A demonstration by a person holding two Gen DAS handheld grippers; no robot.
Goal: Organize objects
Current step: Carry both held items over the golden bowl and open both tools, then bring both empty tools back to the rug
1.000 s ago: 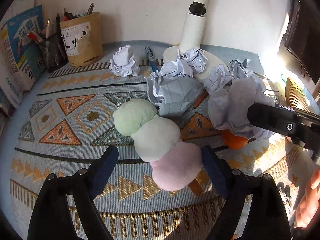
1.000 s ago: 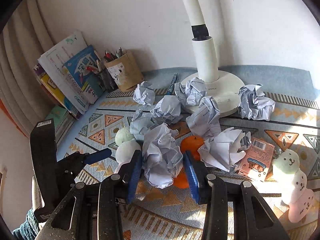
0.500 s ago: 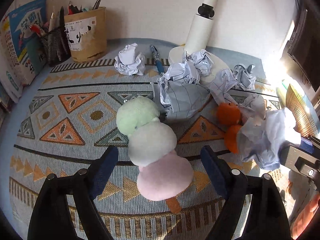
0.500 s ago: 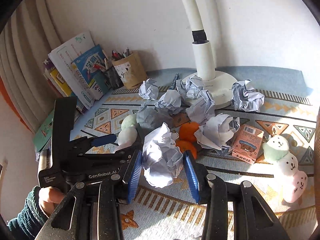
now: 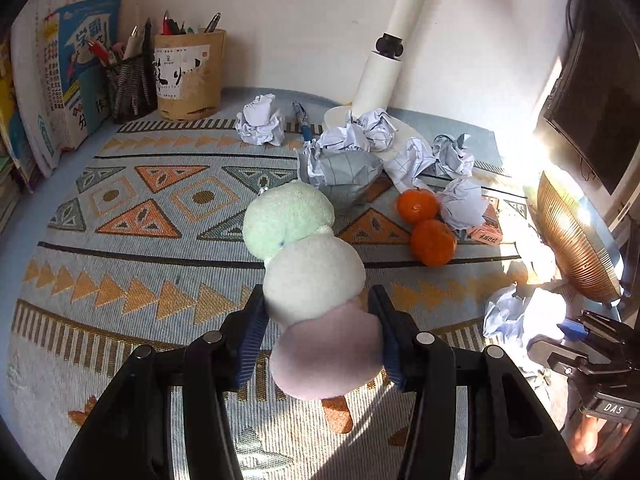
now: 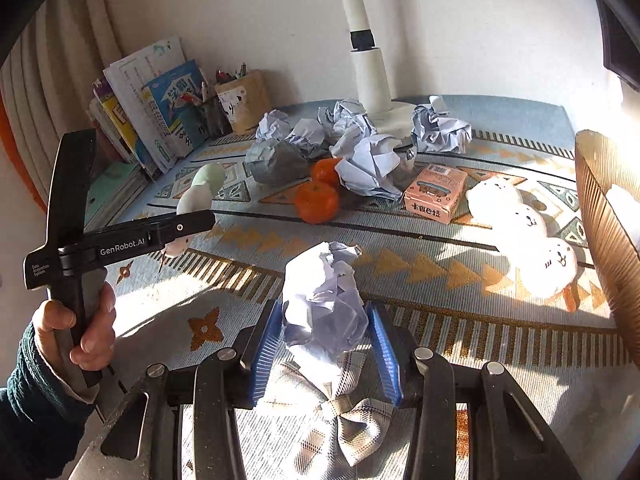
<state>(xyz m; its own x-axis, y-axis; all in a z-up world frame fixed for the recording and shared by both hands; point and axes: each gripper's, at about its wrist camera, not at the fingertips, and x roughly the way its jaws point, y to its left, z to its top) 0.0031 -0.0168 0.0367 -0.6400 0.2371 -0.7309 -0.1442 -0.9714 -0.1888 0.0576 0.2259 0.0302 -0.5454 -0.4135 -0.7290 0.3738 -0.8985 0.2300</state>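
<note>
My left gripper (image 5: pixel 320 340) is shut on a plush dango toy (image 5: pixel 308 272) with green, white and pink balls on a stick, lying on the patterned mat (image 5: pixel 120 240). It also shows in the right wrist view (image 6: pixel 196 196). My right gripper (image 6: pixel 326 344) is shut on a crumpled paper ball (image 6: pixel 324 304) and holds it above the mat's near edge. The same paper ball (image 5: pixel 504 316) shows at the right of the left wrist view. Two oranges (image 6: pixel 316 200) and several more paper balls (image 6: pixel 368 164) lie around the lamp base (image 6: pixel 396 116).
A second plush dango toy (image 6: pixel 528 232) and a pink carton (image 6: pixel 434 192) lie at right. A ribbed brown basket (image 6: pixel 604 216) stands at the far right. Pen holders (image 5: pixel 188 72) and books (image 5: pixel 60 80) stand at the back left. A blue pen (image 5: pixel 302 120) lies near the lamp.
My left gripper moved forward and closed on the dango toy. My right gripper carried the paper ball back and to the right, away from the oranges and pile.
</note>
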